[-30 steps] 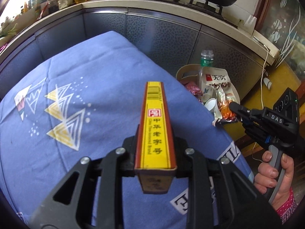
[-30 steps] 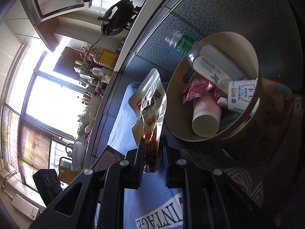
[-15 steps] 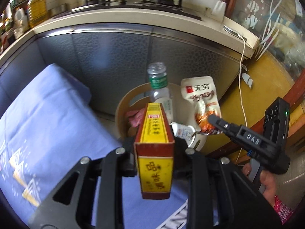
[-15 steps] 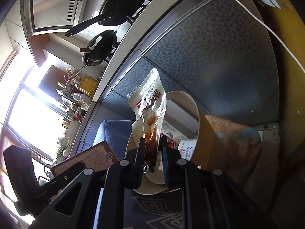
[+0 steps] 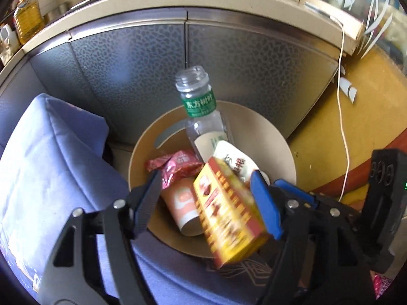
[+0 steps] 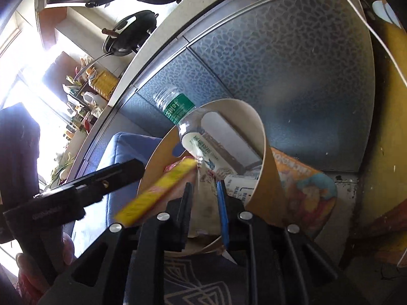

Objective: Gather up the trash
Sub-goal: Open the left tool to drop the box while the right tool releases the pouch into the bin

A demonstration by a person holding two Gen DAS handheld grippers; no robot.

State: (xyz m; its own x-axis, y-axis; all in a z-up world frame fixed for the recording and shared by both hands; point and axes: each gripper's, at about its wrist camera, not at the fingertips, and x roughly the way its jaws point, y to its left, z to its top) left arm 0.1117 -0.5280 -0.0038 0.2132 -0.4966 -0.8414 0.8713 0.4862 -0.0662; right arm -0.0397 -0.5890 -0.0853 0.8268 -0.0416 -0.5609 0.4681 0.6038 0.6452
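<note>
**Two grippers over the bin, a box mid-drop**

Both tools hang above the round tan trash bin. From the left wrist view, the blue cloth lies at nine o'clock. The left gripper has its jaws spread wide, and the red-and-yellow box sits tilted and blurred between them, touching neither pad clearly; it looks released and falling toward the bin mouth. At twelve o'clock an uncapped plastic bottle leans out over the rim, with a pink wrapper and a paper cup below it.

To finish well, I would keep the jaws apart and wait over the opening until the box clears the near rim, since it hangs close to that edge at six o'clock.

From the right wrist view, the right gripper has its jaws narrowly apart, and whether anything is between them I cannot tell. The bin floor is hidden under trash, and motion blur hides the box print.
</note>
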